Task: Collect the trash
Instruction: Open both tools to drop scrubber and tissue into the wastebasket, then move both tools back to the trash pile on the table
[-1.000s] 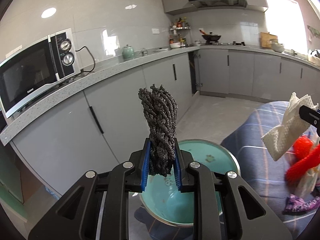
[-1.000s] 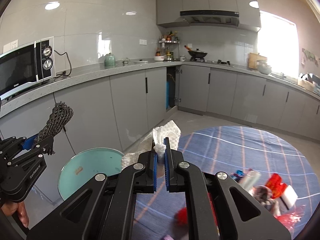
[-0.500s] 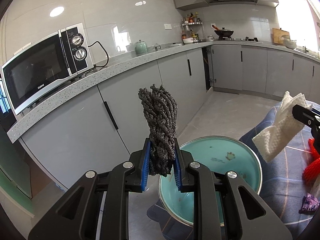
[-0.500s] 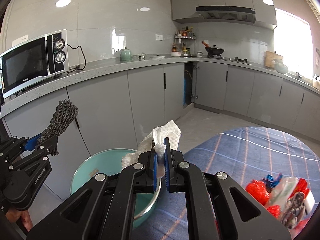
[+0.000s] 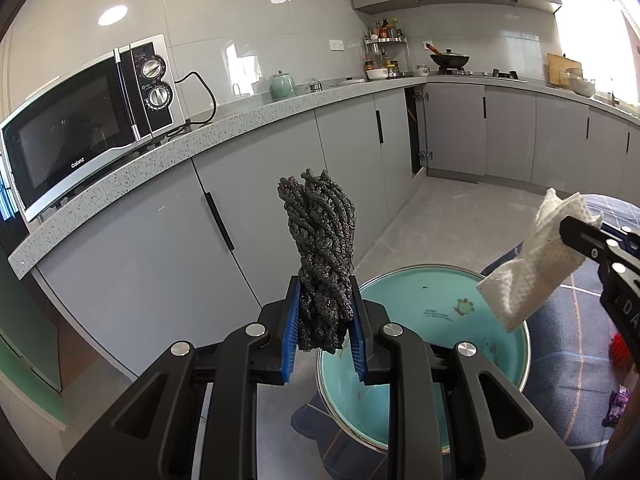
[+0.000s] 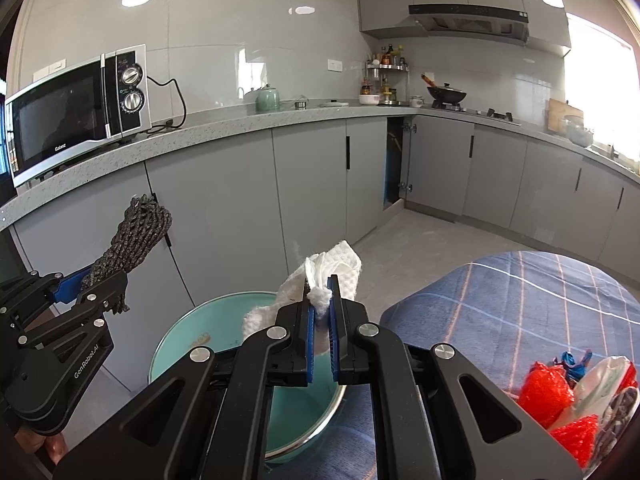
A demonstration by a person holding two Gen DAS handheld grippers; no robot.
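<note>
My left gripper [image 5: 325, 320] is shut on a dark grey bundle of braided cord [image 5: 320, 236], held upright above the near rim of a teal basin [image 5: 436, 312]. It also shows in the right wrist view [image 6: 96, 284] with the cord [image 6: 136, 236]. My right gripper [image 6: 322, 312] is shut on a crumpled white paper towel [image 6: 332, 268], held above the basin [image 6: 184, 340]. In the left wrist view the towel [image 5: 532, 268] hangs over the basin's right side.
A blue plaid cloth [image 6: 520, 304] covers the table, with a pile of red and white wrappers [image 6: 580, 392] at its right. Grey cabinets [image 5: 160, 248] and a counter with a microwave [image 5: 88, 128] stand behind. The floor [image 5: 460, 208] lies beyond.
Both grippers have moved left with their loads, from over the table to above the teal basin. The basin now sits more fully under them.
</note>
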